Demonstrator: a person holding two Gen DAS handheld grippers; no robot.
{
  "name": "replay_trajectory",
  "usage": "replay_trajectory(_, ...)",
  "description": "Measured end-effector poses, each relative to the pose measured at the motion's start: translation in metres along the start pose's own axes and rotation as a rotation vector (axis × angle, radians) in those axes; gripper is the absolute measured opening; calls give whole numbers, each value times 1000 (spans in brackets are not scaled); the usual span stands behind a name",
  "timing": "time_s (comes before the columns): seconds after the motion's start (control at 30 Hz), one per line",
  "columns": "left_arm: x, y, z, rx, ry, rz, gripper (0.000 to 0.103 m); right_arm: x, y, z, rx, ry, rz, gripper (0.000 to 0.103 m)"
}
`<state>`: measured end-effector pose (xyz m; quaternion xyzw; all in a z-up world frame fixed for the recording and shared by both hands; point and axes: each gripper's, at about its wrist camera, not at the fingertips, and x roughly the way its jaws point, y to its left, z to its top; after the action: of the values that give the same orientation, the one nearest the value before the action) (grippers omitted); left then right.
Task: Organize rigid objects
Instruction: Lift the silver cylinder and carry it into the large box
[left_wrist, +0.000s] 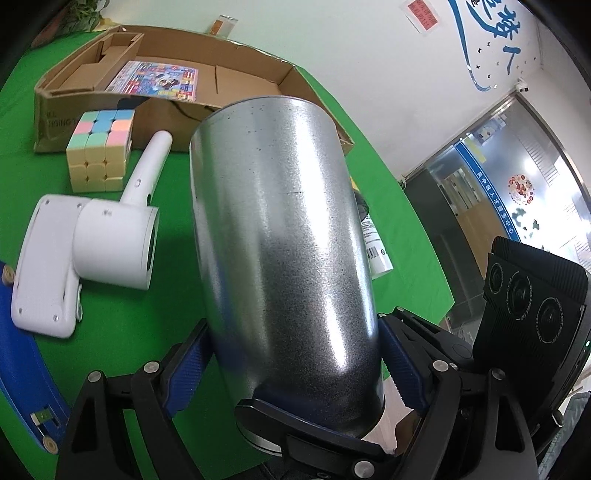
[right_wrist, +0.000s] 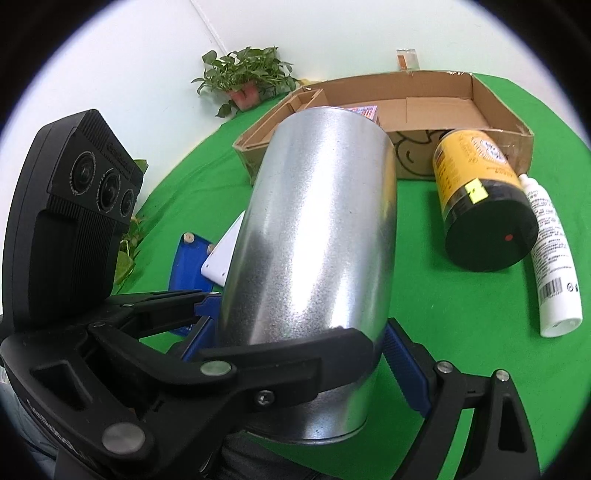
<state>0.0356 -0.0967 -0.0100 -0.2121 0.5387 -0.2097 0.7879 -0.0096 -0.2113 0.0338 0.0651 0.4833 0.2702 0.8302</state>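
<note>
Silver tumbler (left_wrist: 288, 236) between both wide grippers (left_wrist: 295, 369)

Bright, even light; fisheye-warped edges

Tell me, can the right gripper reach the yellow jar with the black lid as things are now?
Probably not yet. The right gripper is shut on the silver metal tumbler, as is the left gripper. The yellow jar with the black lid lies unblocked on the green cloth, but the jaws are full.
</note>
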Motion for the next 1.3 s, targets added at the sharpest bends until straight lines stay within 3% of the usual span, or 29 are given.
replay_trajectory(0.4, -15, 3, 26, 26, -27, 11, 85, 9, -2, 34, -19, -25, 2, 89)
replay_trajectory(0.63, -37, -12, 79, 128, -75, 48, 85, 6, 0, 86, -77, -59, -11, 89)
replay_trajectory(0.83, -45, -7, 147, 133, -84, 67, 85, 17, -5, 148, -111, -43, -8, 89)
replay_trajectory(1.07, -9, 6, 233, 79, 24, 65, 85, 46, -36, 212, -96, 66, -9, 89)
replay_trajectory(1.3, 44, 27, 263, 2, 130, 56, 85, 90, -82, 232, -29, 183, 9, 89)
